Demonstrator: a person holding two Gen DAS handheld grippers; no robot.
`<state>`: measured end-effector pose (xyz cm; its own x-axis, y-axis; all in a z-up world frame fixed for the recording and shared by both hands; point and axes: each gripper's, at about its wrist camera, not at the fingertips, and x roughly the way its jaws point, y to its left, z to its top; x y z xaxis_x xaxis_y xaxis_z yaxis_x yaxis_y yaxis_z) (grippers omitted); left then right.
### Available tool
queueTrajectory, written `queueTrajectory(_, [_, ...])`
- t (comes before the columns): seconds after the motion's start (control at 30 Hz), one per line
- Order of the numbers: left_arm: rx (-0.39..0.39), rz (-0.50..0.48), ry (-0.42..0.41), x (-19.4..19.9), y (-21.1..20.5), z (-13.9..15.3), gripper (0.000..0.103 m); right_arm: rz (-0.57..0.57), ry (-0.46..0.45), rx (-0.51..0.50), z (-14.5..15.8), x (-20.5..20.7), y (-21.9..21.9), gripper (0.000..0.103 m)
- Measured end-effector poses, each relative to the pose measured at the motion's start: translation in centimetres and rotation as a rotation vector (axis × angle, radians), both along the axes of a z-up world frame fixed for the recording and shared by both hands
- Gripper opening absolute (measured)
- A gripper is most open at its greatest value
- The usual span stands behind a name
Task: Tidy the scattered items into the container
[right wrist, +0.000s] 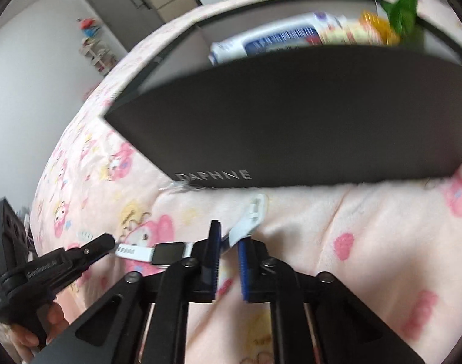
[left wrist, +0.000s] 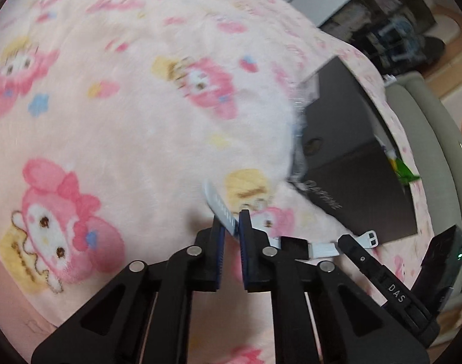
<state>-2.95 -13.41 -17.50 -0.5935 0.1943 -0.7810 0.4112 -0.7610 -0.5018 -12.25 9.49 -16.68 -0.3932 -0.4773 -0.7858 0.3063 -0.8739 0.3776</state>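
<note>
1. Across both wrist views spreads a pink fleece blanket (left wrist: pixel 115 115), plush and lumpy, printed with cartoon rabbit figures; its soft folds give no firm floor under anything.

2. Just beyond the grippers stands the container, a dark matte cardboard box (right wrist: pixel 291 115) lettered DAPHNE, open-topped and straight-walled. Inside it already lie a white-and-blue packet (right wrist: pixel 270 38), something yellow and a green item (right wrist: pixel 403 9).

3. Between the two grippers stretches the smartwatch (right wrist: pixel 168 253): a dark glossy square face with white rubbery straps, one perforated, one ending in a buckle (right wrist: pixel 256 204). Its long axis runs roughly left to right, about parallel to the box's near wall, which rises just beyond it.

4. The left gripper (left wrist: pixel 229 221) pinches the perforated strap (left wrist: pixel 219 204) in narrow jaws; the right gripper (right wrist: pixel 228 236) appears to nip the buckle-side strap (right wrist: pixel 243 227) likewise. Both hands therefore seem to share the watch, each at one end.

5. My judgement: the coming move turns on lifting it over the near wall, and the limp straps will sag once either grip lets go.
</note>
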Motion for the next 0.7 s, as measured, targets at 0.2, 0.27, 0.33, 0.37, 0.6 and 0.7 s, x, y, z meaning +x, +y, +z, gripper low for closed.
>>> queueTrajectory(0.2, [-0.011,-0.068,0.09,0.3,1.8,3.4,0.004,0.019,0.066,-0.022,4.0,2.1,0.8,0.005])
queueTrajectory(0.27, [-0.02,-0.1,0.105,0.1,2.7,4.4,0.004,0.013,0.09,-0.042,5.4,2.9,1.9,0.005])
queueTrajectory(0.33, [-0.034,-0.13,0.129,0.0,3.7,5.5,0.004,0.001,0.115,-0.074,6.9,3.3,2.9,0.005])
queueTrajectory(0.37, [-0.039,-0.141,0.143,-0.1,4.1,6.1,0.004,-0.002,0.123,-0.082,7.2,3.4,3.0,0.005])
queueTrajectory(0.6, [-0.09,-0.187,0.179,-0.4,6.5,8.5,0.004,-0.01,0.133,-0.1,7.9,3.7,4.1,0.004])
queueTrajectory(0.7, [-0.097,-0.204,0.179,-0.8,7.1,8.8,0.004,-0.018,0.131,-0.115,8.2,3.8,5.0,0.004])
